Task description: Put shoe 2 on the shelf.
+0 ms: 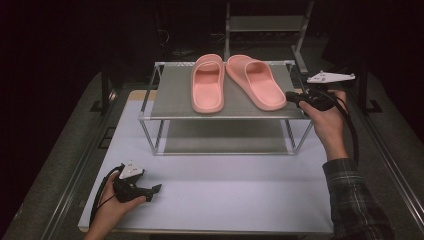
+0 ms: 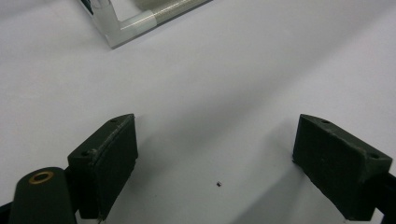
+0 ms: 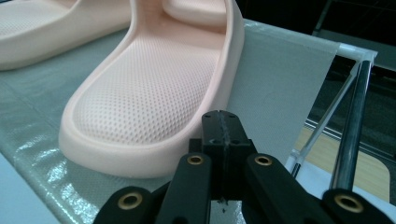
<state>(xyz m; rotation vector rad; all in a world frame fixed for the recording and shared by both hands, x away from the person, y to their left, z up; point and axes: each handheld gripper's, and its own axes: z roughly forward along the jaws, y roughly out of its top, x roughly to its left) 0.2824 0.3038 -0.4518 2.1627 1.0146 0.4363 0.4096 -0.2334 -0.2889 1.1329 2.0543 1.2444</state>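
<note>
Two pink slippers, the left one (image 1: 207, 82) and the right one (image 1: 256, 80), lie side by side on the top shelf of a small metal rack (image 1: 172, 95). My right gripper (image 1: 289, 96) is shut with nothing between its jaws, at the rack's right front corner, just off the heel of the right slipper (image 3: 149, 93); in the right gripper view its jaws (image 3: 223, 126) meet right behind that heel. My left gripper (image 1: 156, 189) rests low over the white table near the front left, open and empty (image 2: 217, 158).
The rack has a lower shelf (image 1: 225, 137) under the top one and thin metal posts at its corners (image 3: 348, 140). The white tabletop (image 1: 225, 190) spreads in front of the rack. A dark metal frame (image 1: 265, 25) stands behind the table.
</note>
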